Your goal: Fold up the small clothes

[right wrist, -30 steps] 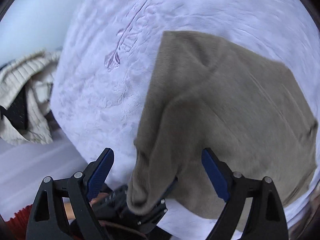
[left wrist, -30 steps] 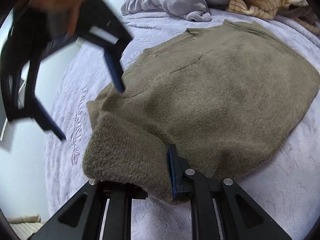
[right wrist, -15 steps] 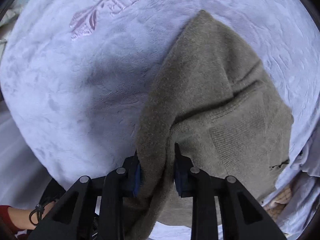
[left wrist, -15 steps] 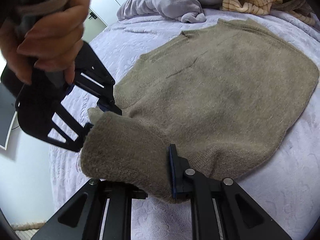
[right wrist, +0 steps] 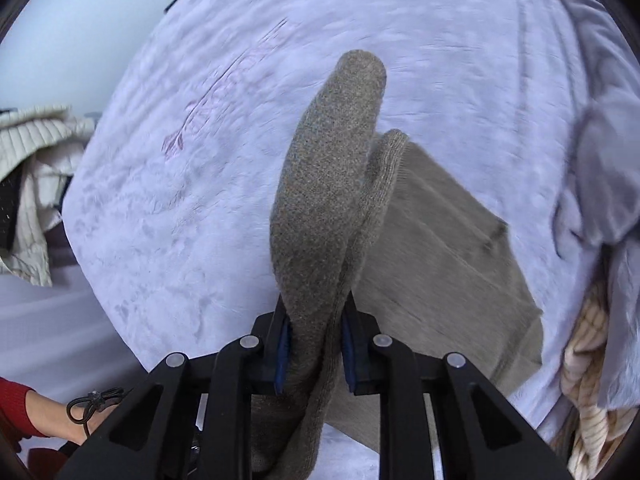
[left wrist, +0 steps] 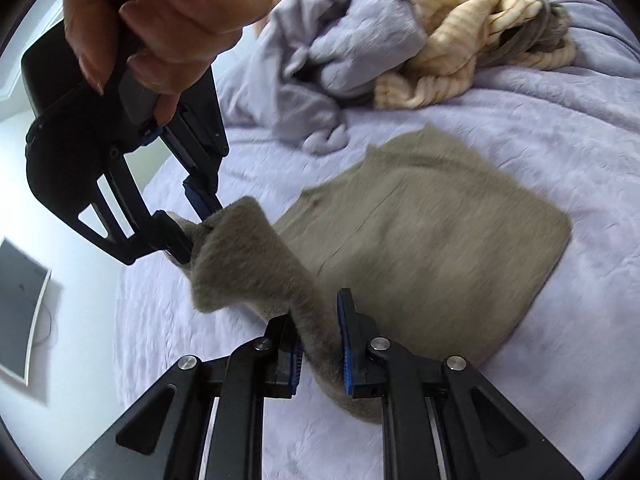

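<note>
An olive-brown knitted sweater lies on a lilac bedspread, folded to a rough rectangle. Its near edge is raised off the bed between both grippers. My left gripper is shut on a bunched fold of that edge. My right gripper, held by a hand, pinches the same edge further left. In the right wrist view my right gripper points down, shut on a doubled fold of the sweater that stands up between the pads. The rest of the sweater rests on the bedspread.
A crumpled lilac garment and a cream striped one are heaped at the bed's far side. A cream ribbed garment lies off the bed's edge. A red sleeve shows at the lower left.
My right gripper came down beside the left, closed on the sweater's edge, then both rose and lifted that edge off the bed. The left stayed shut on the fabric.
</note>
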A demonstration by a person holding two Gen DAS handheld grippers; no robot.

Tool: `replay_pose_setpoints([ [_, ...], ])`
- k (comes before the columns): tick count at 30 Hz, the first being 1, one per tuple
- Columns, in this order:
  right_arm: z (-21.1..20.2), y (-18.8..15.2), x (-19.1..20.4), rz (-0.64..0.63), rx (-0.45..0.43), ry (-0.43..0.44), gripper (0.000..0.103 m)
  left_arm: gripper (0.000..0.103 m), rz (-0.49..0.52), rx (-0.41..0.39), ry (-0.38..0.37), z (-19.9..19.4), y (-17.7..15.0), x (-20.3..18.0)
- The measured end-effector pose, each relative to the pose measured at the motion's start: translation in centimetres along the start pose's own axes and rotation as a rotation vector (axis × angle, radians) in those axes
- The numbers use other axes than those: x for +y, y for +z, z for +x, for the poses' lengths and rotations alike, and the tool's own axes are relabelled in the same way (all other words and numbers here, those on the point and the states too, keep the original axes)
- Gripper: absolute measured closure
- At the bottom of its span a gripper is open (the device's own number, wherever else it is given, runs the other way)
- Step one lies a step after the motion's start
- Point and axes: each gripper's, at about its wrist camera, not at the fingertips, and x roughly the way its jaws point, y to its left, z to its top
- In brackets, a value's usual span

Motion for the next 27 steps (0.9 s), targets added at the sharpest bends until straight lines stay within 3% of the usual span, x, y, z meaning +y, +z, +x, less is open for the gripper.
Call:
replay_pose_setpoints([
  [1,-0.9,-0.8,-1.2,0.017,-0.023,0.001,0.080,0.086,0.018,-0.011,-0.017,-0.2,0.9,-0.6],
  [4,-3.8,-3.6,-6.0,0.103,-0.112,0.024,0.094,0.086,0.064,-0.031,-0.076,-0.1,3.1,-2.9],
  [7,-4.8,-6.9,-10.8,0.207,-0.153,0.070,0.094,0.086,0.110,-0.049,-0.131,0.1,4.8,-5.8],
  [10,-3.0,-10.1,-14.5,0.296,-0.161,0.143,0.094,0.086,0.133,-0.030,-0.182,0.4,5.5,-7.9],
  [13,-0.4,-12.8,-17.4,0.406,-0.157,0.254,0.093,0.086,0.071,0.031,-0.221,0.4,4.7,-8.0],
  [14,0.3,-13.4,-17.8,0.426,-0.163,0.286,0.087,0.086,0.032,0.069,-0.243,0.8,4.3,-7.6],
  [16,1.9,-14.4,-18.4,0.462,-0.181,0.377,0.043,0.086,-0.069,0.160,-0.291,1.9,3.0,-6.1],
  [17,2.5,-14.7,-18.4,0.472,-0.185,0.401,0.013,0.086,-0.119,0.189,-0.312,2.3,2.4,-5.3],
  [20,4.2,-14.9,-18.2,0.470,-0.209,0.418,0.013,0.085,-0.308,0.272,-0.354,3.5,0.2,-2.0],
  [23,5.6,-14.1,-18.0,0.469,-0.233,0.459,0.013,0.085,-0.573,0.346,-0.427,5.0,-2.0,2.3],
  [24,5.9,-13.4,-18.0,0.467,-0.248,0.472,0.013,0.075,-0.670,0.370,-0.453,5.6,-2.8,3.8],
  [25,6.0,-12.8,-18.0,0.462,-0.256,0.477,0.013,0.026,-0.754,0.394,-0.466,6.2,-3.7,5.0],
  [26,6.2,-12.0,-17.8,0.452,-0.267,0.482,0.013,0.005,-0.842,0.415,-0.453,6.8,-4.6,6.4],
  [27,6.2,-11.4,-17.8,0.443,-0.275,0.486,0.013,0.001,-0.919,0.414,-0.412,6.9,-5.5,7.7],
])
